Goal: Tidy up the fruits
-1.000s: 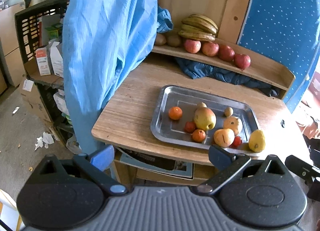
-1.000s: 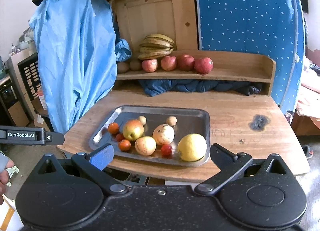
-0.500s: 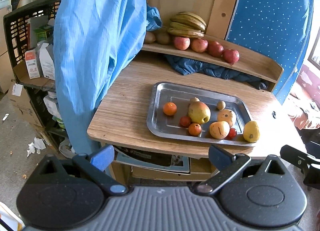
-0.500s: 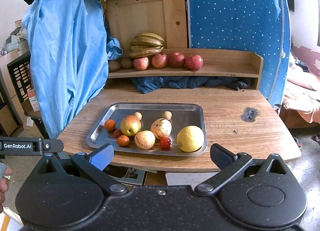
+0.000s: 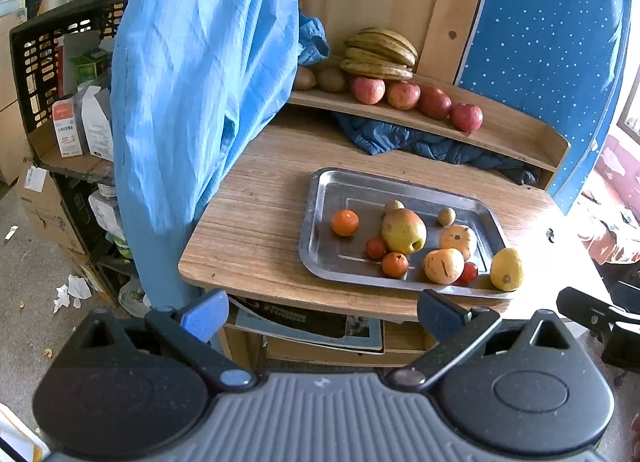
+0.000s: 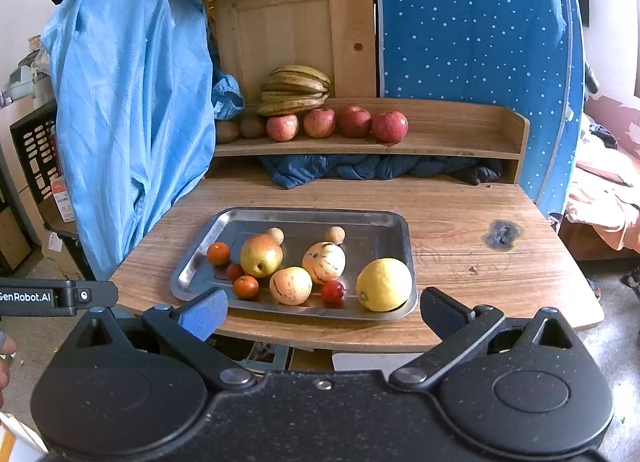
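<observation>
White letters reading "GenRobot.AI" run along the black body of the left hand-held gripper [image 6: 56, 297], seen at the left edge of the right wrist view. Small cartons [image 5: 70, 131] on the side rack carry print too small to read.

A steel tray [image 6: 200, 258] sits on the wooden bench [image 6: 480, 262] near its front edge. In it lie a large yellow lemon [image 6: 383, 284] at the front right corner, a yellow-red apple [image 6: 261, 255], two pale striped melon-like fruits [image 6: 323, 262] touching each other, two small oranges [image 6: 218, 253], a small red tomato [image 6: 333, 290] beside the lemon, another red one by the apple, and two little brown round fruits [image 6: 334, 235] at the back.

On the shelf [image 6: 460, 129] behind, four red apples [image 6: 354, 121] stand in a row, with a bunch of browning bananas [image 6: 296, 89] and two brown kiwis [image 6: 252, 126] to their left.

Both hand-held grippers hang before the bench edge with fingers spread wide, holding nothing: left [image 5: 322, 312], right [image 6: 322, 312].
</observation>
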A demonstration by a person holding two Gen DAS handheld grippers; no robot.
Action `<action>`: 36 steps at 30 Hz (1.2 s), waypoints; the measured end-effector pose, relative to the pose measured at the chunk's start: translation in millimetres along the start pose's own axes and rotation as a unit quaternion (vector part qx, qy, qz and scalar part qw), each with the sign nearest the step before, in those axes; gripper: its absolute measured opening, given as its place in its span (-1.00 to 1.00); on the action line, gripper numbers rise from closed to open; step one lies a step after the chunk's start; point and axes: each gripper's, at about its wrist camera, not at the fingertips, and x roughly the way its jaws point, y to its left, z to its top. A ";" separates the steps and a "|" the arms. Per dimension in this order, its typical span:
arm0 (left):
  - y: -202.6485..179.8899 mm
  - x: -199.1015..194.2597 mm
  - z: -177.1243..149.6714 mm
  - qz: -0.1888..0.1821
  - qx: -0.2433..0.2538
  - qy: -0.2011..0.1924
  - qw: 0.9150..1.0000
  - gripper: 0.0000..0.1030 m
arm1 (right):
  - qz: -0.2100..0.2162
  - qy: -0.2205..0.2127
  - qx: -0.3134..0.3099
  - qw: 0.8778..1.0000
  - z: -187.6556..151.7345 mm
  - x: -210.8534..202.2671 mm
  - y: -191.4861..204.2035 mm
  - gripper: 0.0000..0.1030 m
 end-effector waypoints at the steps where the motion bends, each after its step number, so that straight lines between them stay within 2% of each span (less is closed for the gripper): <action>1: 0.1 -0.2 0.0 0.000 -0.001 0.000 1.000 0.99 | 0.001 0.001 0.000 1.000 0.2 0.6 -0.2 0.99; 36: -0.8 2.6 0.3 0.005 0.001 0.009 1.000 0.99 | 0.005 0.012 0.002 1.000 -0.7 6.7 -3.4 0.99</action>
